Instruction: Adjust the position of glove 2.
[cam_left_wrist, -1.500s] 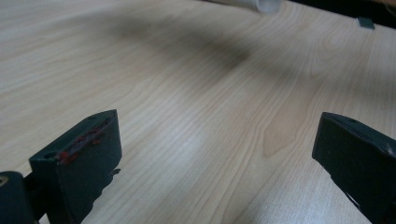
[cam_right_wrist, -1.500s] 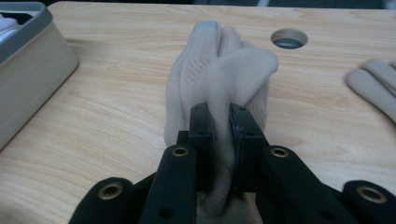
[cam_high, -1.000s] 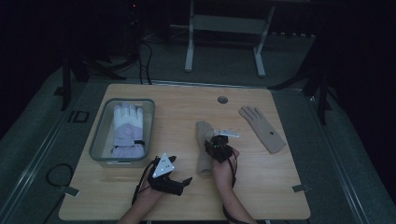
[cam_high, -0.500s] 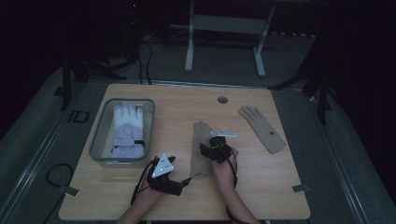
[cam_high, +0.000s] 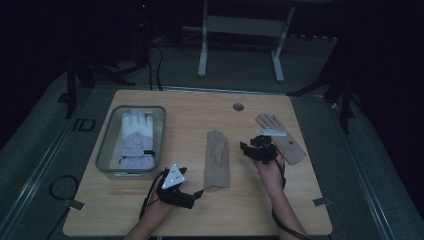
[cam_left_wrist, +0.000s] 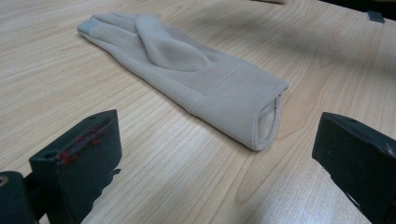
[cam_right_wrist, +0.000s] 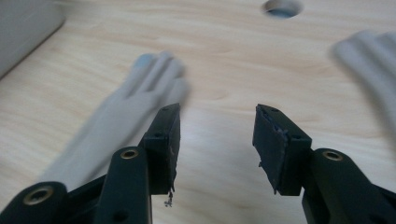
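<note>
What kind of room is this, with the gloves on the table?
Probably a dim lab or recording workroom, not a home. A bare wooden table stands on grey floor, hand-held grippers trail a cable, and a metal stand waits behind in the dark.

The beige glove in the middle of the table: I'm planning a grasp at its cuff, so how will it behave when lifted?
The beige glove lies flat and thin like soft fabric, so it will probably droop from the left tongs. It looks light. Its matte surface on the wooden table suggests little slipping; the open cuff should pinch easily.
</note>
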